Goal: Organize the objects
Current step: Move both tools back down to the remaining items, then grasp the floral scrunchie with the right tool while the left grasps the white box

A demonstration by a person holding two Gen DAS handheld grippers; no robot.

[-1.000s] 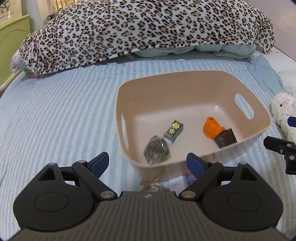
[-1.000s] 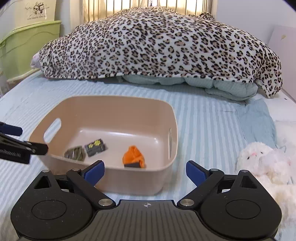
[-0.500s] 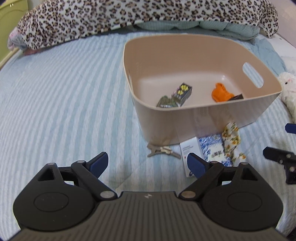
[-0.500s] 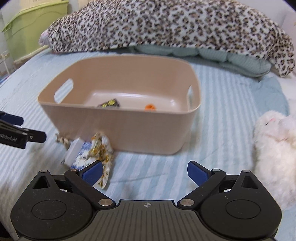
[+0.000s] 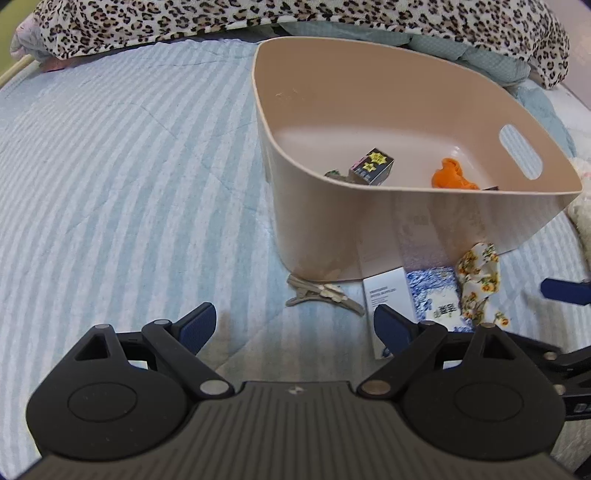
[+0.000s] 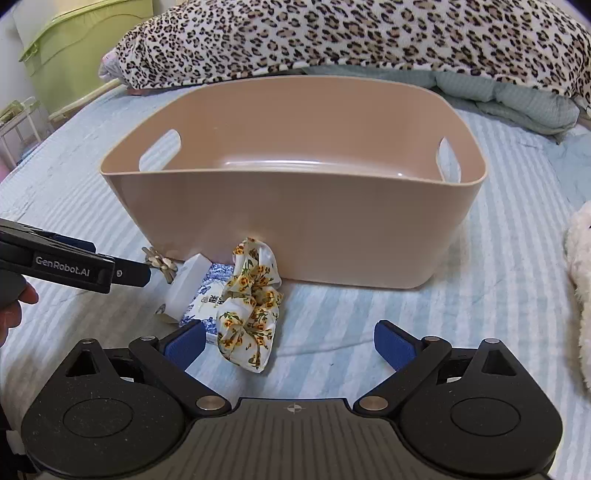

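Observation:
A beige plastic bin (image 5: 424, 221) (image 6: 295, 229) stands on the striped bed. Inside it lie a small dark box with yellow stars (image 5: 371, 167), an orange item (image 5: 452, 175) and a greenish packet (image 5: 334, 173). In front of the bin lie a beige hair clip (image 5: 321, 295) (image 6: 160, 264), a white box (image 5: 388, 306) (image 6: 188, 282), a blue-white packet (image 5: 436, 299) (image 6: 207, 302) and a floral scrunchie (image 5: 478, 280) (image 6: 251, 299). My left gripper (image 5: 295, 328) is open and empty just before the hair clip. My right gripper (image 6: 291, 343) is open and empty, the scrunchie near its left finger.
A leopard-print duvet (image 6: 351, 33) lies behind the bin. A white plush toy (image 6: 580, 273) sits at the right. A green storage box (image 6: 85, 48) stands beyond the bed at the left. Bare striped bedding (image 5: 129, 184) spreads left of the bin.
Both grippers have come lower and closer to the items in front of the bin. The bin's contents have dropped out of the right view.

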